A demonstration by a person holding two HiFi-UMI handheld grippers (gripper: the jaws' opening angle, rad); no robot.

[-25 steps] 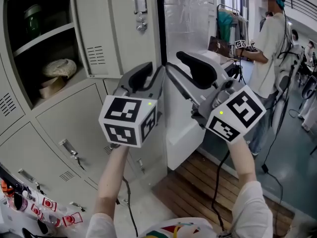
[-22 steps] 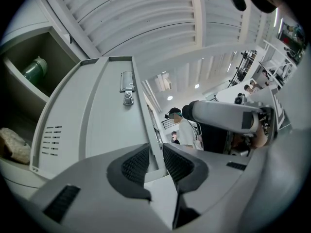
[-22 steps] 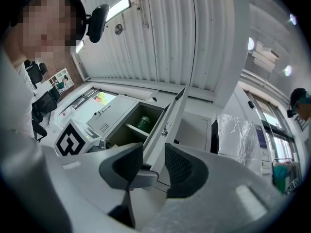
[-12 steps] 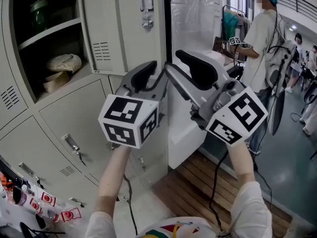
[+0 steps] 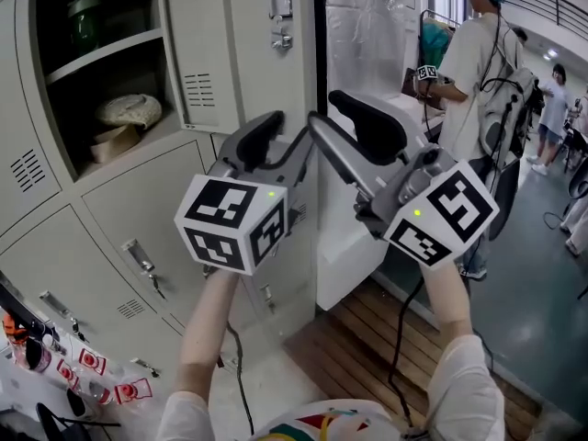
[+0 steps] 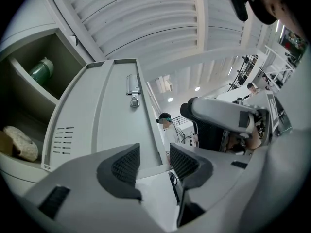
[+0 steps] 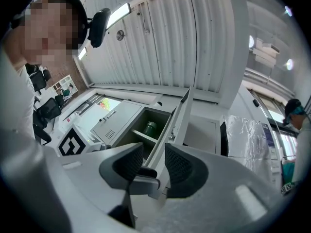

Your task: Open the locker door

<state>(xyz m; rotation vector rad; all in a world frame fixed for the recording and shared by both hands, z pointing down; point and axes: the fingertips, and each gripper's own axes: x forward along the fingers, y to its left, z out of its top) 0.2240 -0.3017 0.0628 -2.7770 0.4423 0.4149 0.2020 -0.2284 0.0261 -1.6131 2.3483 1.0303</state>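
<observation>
Two handheld grippers are raised side by side in front of a grey bank of lockers. Locker door (image 5: 243, 53) of the upper compartment is already swung out toward the right, its latch (image 5: 282, 39) showing high up on it. The door's free lower corner sits at the left gripper (image 5: 287, 131). In the left gripper view the pads stand spread, having just been opening. The door's bottom edge lies between them with a gap on either side, so there is no pinch. The right gripper (image 5: 326, 110) is just right of the left one, tips close to it. Its fingers are part-way apart and clamp nothing, and its own view looks past them to the door's edge and into the open compartment. Inside are a green jar (image 5: 84, 21) on the upper shelf and a pale rounded item (image 5: 129, 110) on the lower level. Closed lockers (image 5: 138, 219) lie below the open one. A person (image 5: 469, 62) stands far right. Wooden slats (image 5: 367, 347) cover the floor near the locker base.
</observation>
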